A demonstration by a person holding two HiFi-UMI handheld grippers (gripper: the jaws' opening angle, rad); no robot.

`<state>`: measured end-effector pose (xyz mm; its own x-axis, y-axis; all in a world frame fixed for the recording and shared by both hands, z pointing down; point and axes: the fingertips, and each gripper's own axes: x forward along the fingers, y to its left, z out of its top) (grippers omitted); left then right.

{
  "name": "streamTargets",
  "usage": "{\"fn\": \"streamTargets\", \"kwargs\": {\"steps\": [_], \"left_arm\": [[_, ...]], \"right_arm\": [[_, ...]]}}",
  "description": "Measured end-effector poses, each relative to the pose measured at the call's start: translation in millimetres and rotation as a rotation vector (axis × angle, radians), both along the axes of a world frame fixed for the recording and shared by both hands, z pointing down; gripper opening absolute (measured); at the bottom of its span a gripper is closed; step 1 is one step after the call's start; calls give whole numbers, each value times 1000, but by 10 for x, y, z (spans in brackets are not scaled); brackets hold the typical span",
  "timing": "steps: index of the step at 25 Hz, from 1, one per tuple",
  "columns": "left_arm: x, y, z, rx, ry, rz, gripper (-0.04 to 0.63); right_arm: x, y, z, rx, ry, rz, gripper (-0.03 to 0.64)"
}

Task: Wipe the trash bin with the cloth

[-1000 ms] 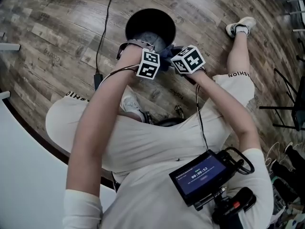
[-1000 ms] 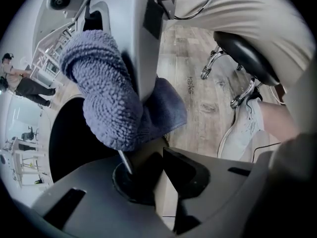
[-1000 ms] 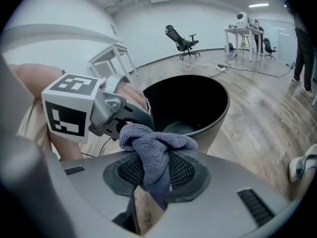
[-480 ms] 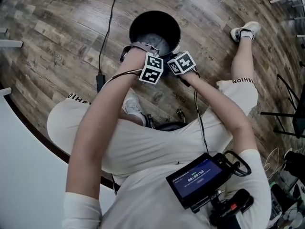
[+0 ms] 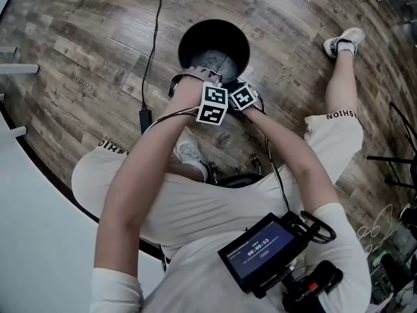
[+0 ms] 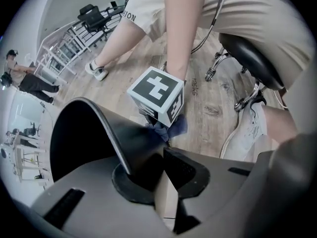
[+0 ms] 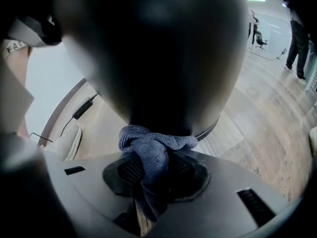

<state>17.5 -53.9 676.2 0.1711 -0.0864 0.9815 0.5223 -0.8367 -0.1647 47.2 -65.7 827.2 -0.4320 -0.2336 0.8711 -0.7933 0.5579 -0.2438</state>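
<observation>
The black round trash bin (image 5: 189,32) stands on the wood floor in front of the seated person. My left gripper (image 6: 148,167) is shut on the bin's rim (image 6: 106,128), which runs into its jaws. The right gripper (image 7: 153,175) is shut on a blue-grey cloth (image 7: 151,148), bunched and pressed against the bin's dark outer wall (image 7: 158,58). In the head view both marker cubes sit side by side at the bin's near side, the left gripper (image 5: 210,87) beside the right gripper (image 5: 236,87). The cloth (image 6: 172,127) peeks out under the right cube in the left gripper view.
A black cable with a plug (image 5: 145,117) runs over the floor left of the bin. The stool's wheeled base (image 6: 247,95) and the person's shoes (image 5: 345,41) lie close by. A white curved surface (image 5: 32,227) borders the left. Another person (image 6: 29,81) stands far off.
The right gripper with the cloth has moved in toward the left gripper and lower along the bin's near side. The left gripper has stayed on the rim.
</observation>
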Motion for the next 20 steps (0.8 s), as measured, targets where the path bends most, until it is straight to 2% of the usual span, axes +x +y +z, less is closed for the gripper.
{"fn": "streamTargets", "kwargs": {"steps": [3, 6, 10, 13, 14, 15, 16, 20], "left_arm": [[-2, 8, -5, 0, 1, 1, 60], [-20, 39, -27, -14, 7, 17, 60], [-150, 41, -84, -39, 0, 58, 125], [-330, -45, -70, 1, -43, 100, 133], [-361, -56, -55, 15, -55, 117, 127], [-375, -55, -39, 25, -66, 133, 77], [-379, -46, -23, 29, -75, 145, 64], [-338, -13, -7, 21, -86, 149, 49]], "right_arm": [[38, 14, -58, -32, 3, -11, 109], [105, 47, -262, -25, 1, -23, 109], [105, 182, -866, -6, -74, -40, 109], [76, 272, -1379, 25, -145, -34, 109], [61, 278, -1556, 40, -168, -25, 109], [42, 275, -1724, 53, -190, -18, 109], [23, 261, -1873, 66, -207, -13, 109], [-11, 116, -2176, 89, -213, -30, 109]]}}
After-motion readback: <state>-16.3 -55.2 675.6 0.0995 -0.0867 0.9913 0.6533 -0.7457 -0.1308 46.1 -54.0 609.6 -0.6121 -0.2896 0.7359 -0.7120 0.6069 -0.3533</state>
